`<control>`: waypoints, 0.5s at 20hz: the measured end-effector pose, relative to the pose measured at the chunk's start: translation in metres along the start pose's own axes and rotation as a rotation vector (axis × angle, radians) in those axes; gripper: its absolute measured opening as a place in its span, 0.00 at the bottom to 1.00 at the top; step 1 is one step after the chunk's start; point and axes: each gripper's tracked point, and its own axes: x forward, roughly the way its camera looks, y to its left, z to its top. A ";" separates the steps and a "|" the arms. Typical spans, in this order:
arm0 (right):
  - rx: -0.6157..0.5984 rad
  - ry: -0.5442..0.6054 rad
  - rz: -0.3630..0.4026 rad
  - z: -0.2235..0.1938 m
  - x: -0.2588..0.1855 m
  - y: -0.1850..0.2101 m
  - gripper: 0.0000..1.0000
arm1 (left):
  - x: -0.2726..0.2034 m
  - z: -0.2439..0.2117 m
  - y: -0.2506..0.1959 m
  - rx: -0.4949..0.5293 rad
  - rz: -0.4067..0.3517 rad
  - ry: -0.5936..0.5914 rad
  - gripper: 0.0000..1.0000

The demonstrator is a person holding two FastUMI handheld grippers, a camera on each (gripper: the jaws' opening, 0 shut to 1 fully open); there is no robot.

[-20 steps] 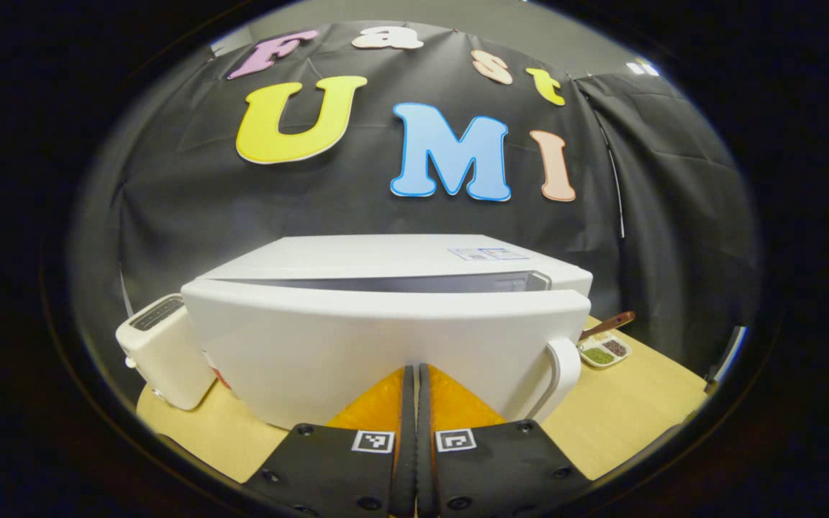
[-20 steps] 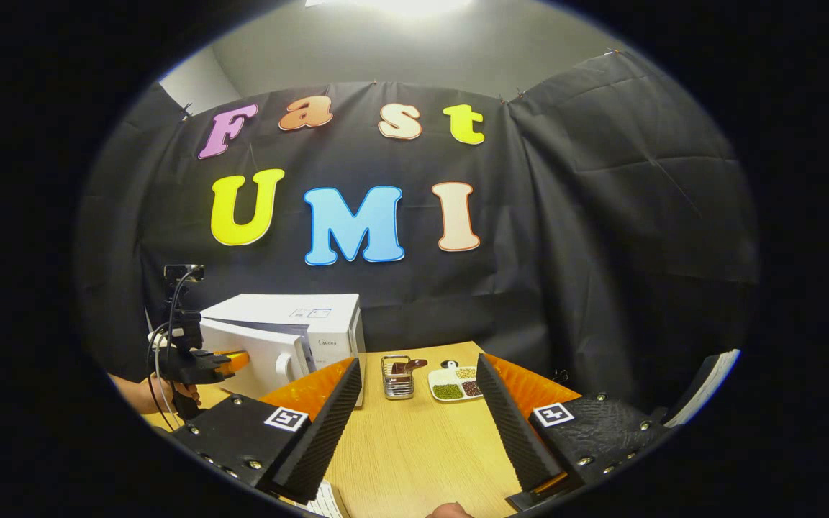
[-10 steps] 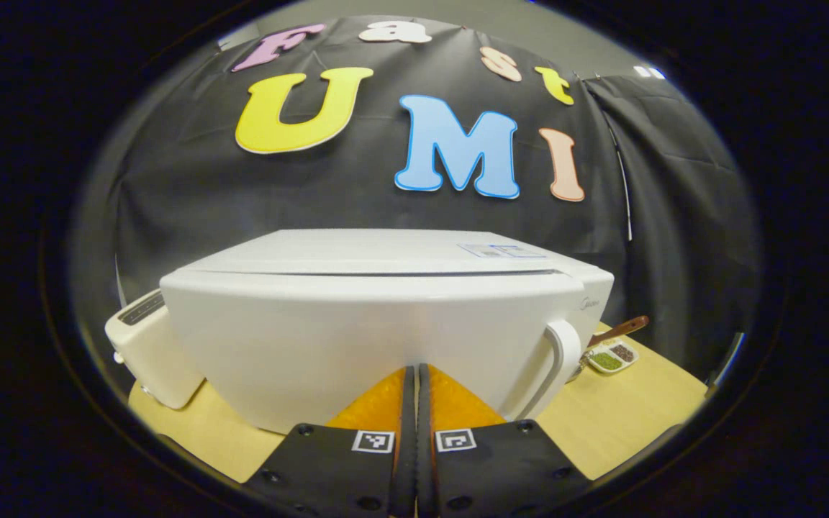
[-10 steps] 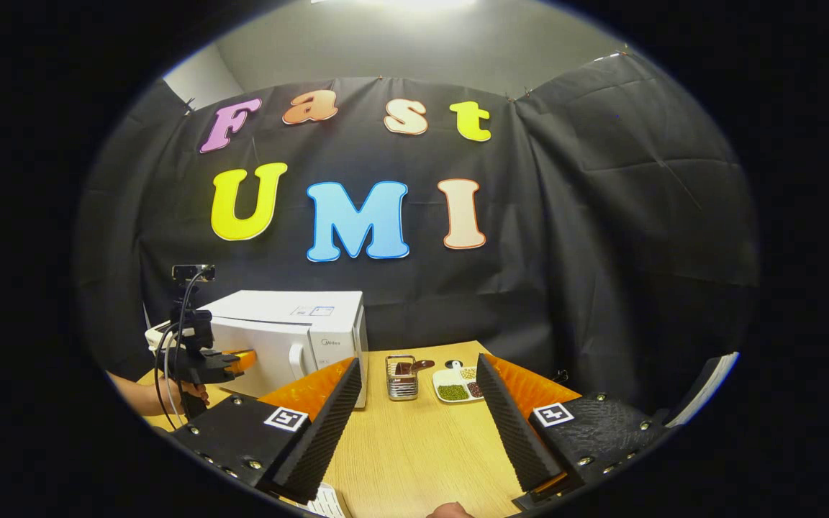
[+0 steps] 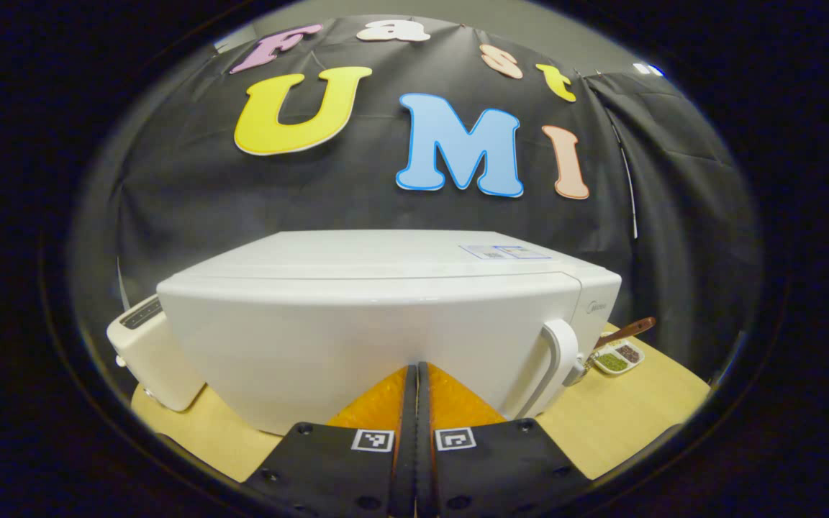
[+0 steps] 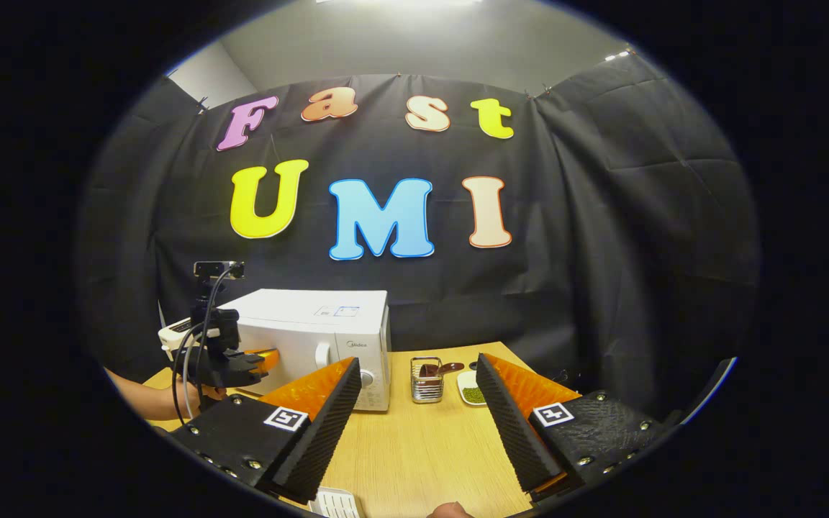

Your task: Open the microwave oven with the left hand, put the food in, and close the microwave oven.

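Pressing its closed tips flat against the door, the left hand-held gripper (image 5: 414, 374) seats the microwave oven (image 5: 386, 324) shut on the desk (image 6: 414, 446); the right hand-held gripper (image 6: 414, 424) waits spread, empty.

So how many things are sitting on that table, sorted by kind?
Kitchen appliances: 2, the white microwave oven and the toaster beside it.
Wire baskets: 1, the wire basket with a brown utensil in it.
Dishes: 1, the divided dish of beans.
Total: 4 on the wooden table.
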 end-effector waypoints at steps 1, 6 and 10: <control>-0.004 -0.009 0.010 0.003 -0.001 0.003 0.98 | -0.006 0.009 -0.004 -0.004 -0.004 -0.022 0.07; -0.008 -0.036 0.081 0.009 -0.015 0.008 0.98 | -0.061 0.050 -0.011 -0.007 0.028 -0.117 0.07; 0.009 -0.049 0.116 0.014 -0.031 0.001 0.98 | -0.108 0.071 -0.010 0.008 0.068 -0.162 0.07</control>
